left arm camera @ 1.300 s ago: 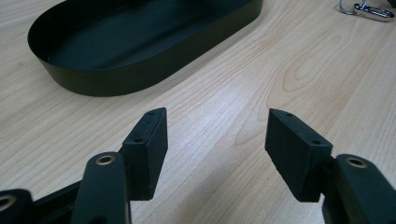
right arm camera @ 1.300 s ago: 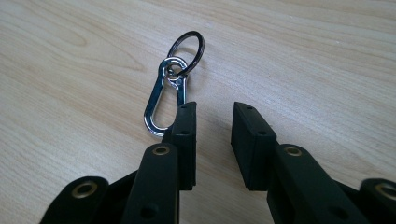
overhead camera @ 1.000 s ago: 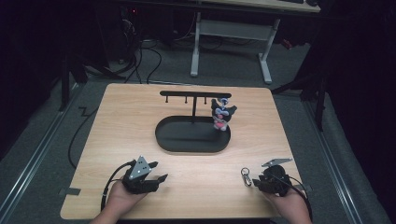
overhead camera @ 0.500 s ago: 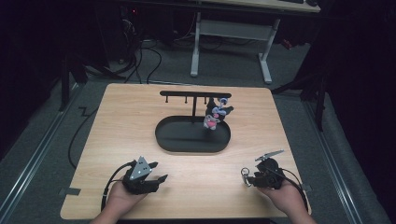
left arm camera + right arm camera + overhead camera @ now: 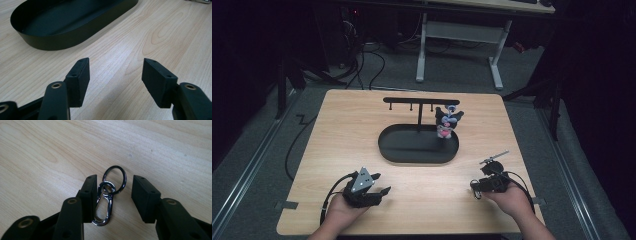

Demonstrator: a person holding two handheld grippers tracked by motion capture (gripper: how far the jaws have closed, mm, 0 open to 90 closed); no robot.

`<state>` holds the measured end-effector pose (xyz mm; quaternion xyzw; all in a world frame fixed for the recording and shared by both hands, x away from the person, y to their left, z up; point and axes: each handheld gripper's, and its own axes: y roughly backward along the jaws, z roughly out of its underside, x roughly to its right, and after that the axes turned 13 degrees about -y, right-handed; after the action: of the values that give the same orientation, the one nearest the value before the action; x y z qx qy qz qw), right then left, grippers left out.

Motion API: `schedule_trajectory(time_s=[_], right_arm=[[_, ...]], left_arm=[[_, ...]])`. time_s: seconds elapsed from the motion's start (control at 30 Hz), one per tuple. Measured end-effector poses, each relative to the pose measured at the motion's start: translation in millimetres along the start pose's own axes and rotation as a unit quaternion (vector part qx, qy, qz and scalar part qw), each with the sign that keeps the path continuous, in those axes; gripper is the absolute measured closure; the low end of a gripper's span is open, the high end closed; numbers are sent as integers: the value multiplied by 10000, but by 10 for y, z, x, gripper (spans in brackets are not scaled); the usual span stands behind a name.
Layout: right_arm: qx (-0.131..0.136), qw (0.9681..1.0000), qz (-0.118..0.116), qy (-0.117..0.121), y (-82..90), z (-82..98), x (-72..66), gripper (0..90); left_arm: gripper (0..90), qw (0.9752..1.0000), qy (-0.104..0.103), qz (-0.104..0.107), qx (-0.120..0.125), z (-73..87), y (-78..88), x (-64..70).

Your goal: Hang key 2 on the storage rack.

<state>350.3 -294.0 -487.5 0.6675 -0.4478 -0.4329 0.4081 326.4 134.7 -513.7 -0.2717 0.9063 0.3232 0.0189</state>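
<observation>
Right gripper (image 5: 112, 195) low over the wooden table (image 5: 45, 152), jaws partly apart and just opened a little further. Between them, flat on the wood, a metal clip (image 5: 103, 205) joined to a dark ring (image 5: 115, 179). Clip just beside the left-hand pad (image 5: 89, 195), perhaps touching it; other pad clear of it, so not gripped. In the high view, same gripper (image 5: 486, 183) near the front right corner of the table, with clip and ring (image 5: 475, 189) at its tip, very small there.

Left gripper (image 5: 115, 80) resting near the front left, jaws wide, nothing between them. In the high view (image 5: 377, 190), held in the left hand (image 5: 343, 212).

Further back, at the middle of the table, a black oval tray (image 5: 392, 150) with a rack (image 5: 419, 101) standing in it and a small toy figure (image 5: 446, 122) hanging at its right end.
</observation>
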Motion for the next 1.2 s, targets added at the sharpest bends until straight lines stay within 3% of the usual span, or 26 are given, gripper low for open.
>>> schedule_trajectory(time_s=[0.2, 0.4, 0.7, 1.0, 1.2], right_arm=[[-192, 9994, 83, 261, -6, -57, -80, 708], [-168, 9984, 176, 504, 28, -60, -129, 852], [114, 9985, 234, 485, 80, -56, -148, 882], [16, 9989, 190, 425, 81, 99, -103, 870], [23, 9989, 208, 420, 76, 108, -113, 868]], left_arm=[[403, 10000, -14, -3, 4, 1, -2, 1], [403, 10000, -28, 9, -1, -2, -9, 10], [403, 10000, -47, 12, -18, -6, -9, 19], [403, 10000, -71, 36, -26, -9, -29, 30], [403, 9999, -94, 87, -20, -22, -43, 43]])
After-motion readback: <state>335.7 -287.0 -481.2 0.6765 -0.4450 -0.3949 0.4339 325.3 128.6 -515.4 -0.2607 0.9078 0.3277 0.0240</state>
